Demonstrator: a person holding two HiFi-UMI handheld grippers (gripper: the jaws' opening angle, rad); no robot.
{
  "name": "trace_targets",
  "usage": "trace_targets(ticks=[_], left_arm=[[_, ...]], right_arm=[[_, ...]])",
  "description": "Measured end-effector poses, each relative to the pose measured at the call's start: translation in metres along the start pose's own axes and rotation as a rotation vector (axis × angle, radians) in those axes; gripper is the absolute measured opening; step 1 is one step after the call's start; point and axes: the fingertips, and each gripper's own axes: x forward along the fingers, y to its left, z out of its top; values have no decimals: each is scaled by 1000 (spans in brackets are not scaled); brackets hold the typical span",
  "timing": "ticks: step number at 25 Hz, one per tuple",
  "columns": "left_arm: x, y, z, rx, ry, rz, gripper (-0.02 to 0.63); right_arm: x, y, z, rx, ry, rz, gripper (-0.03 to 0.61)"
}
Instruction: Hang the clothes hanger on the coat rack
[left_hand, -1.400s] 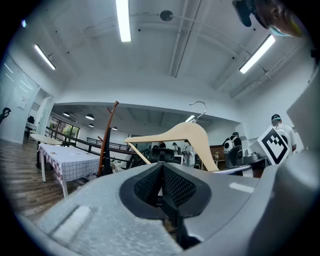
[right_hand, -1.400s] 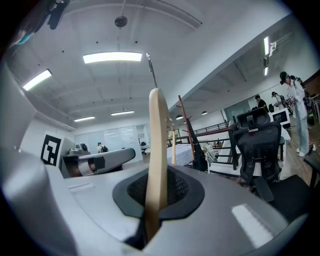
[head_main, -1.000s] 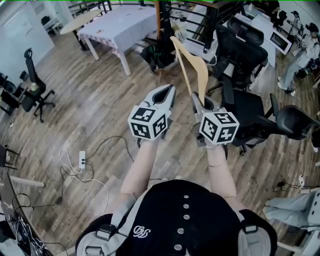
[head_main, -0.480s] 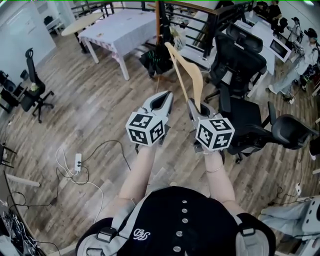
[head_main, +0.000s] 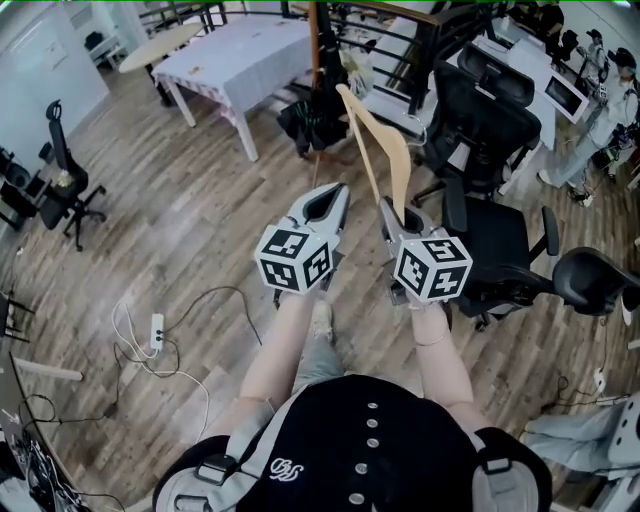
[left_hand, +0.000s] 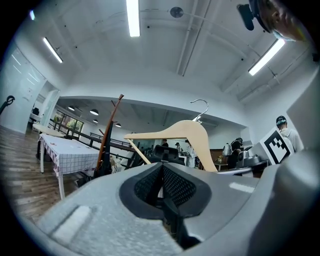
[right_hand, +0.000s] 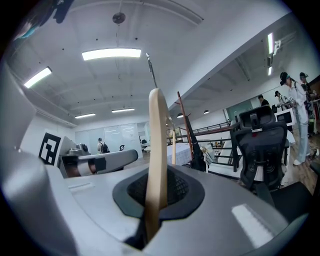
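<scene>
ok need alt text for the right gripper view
The right gripper has its jaws shut on a wooden clothes hanger, seen edge-on up the middle of the picture. To its right stand the brown coat rack and a black office chair.

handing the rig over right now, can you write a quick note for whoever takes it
Right gripper: fingers shut on the lower end of one arm of the wooden hanger, which stands upright with its hook on top.
Left gripper: fingers shut, empty, level beside the right one.
Coat rack: ahead, next to the white table; the hanger is not at it yet.
Done: hanger picked up, held in the air.
Left: walk up to the rack, set the hook over it, let go.
</scene>
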Motion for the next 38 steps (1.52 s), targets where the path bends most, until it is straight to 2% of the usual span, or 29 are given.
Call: trace_targets(ticks=[5, 10, 16, 22, 32, 38], left_arm=[[38, 42, 4, -1, -11, -36, -2], [81, 89, 28, 21, -21, -68, -2], [126, 152, 49, 60, -14, -62, -2], [157, 203, 51, 54, -3, -92, -2], [193, 239, 43, 35, 25, -126, -2], [214, 263, 40, 26, 37, -117, -2]], right_arm=[[56, -23, 11, -19, -6, 2, -3], [119, -42, 36, -8, -35, -23, -3], [188, -59, 55, -5, -50, -46, -3], [244, -72, 54, 21, -43, -57, -3], [296, -92, 58, 35, -32, -83, -3], [325, -109, 61, 54, -32, -88, -3]])
